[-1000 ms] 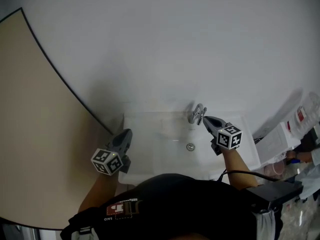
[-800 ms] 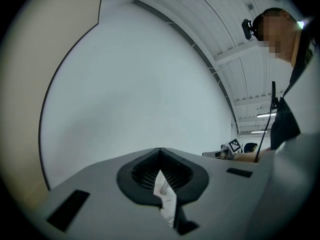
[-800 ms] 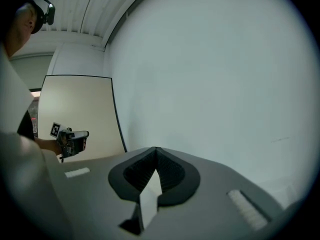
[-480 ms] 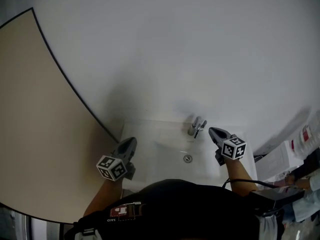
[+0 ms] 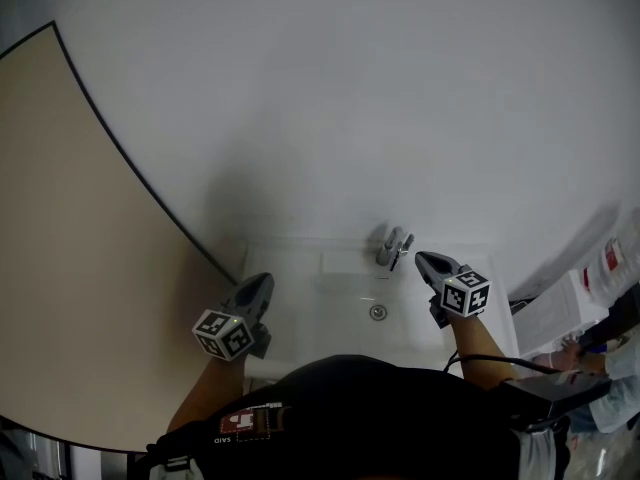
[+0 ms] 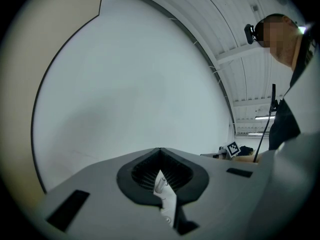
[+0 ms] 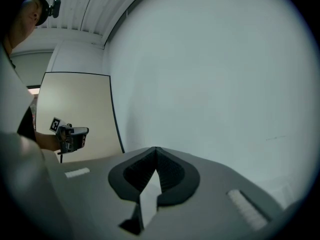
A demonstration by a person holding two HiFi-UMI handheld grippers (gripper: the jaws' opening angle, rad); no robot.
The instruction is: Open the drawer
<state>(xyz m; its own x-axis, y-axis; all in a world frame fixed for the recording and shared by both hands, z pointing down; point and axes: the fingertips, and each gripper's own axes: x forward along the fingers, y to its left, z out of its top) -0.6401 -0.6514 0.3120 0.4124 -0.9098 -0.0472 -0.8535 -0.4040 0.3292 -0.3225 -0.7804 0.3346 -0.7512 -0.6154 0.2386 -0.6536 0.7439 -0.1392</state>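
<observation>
No drawer shows in any view. In the head view a white sink (image 5: 300,318) with a chrome faucet (image 5: 392,249) stands against a white wall. My left gripper (image 5: 262,281) hovers over the sink's left rim, shut and holding nothing. My right gripper (image 5: 420,258) is just right of the faucet, also shut and holding nothing. In the left gripper view the left gripper (image 6: 160,149) faces the bare wall, with the right gripper's marker cube (image 6: 232,148) far off. The right gripper view has the right gripper (image 7: 156,148) aimed at the same wall, and the left gripper (image 7: 71,135) small at the left.
A beige panel (image 5: 70,268) with a dark curved edge fills the left of the head view. White boxes and papers (image 5: 560,313) crowd the right edge, where another person's arm (image 5: 615,353) reaches in. The sink's drain (image 5: 378,312) lies between my grippers.
Both grippers have drawn a little back and down from the wall; the right one now sits slightly farther from the faucet. Both stay shut.
</observation>
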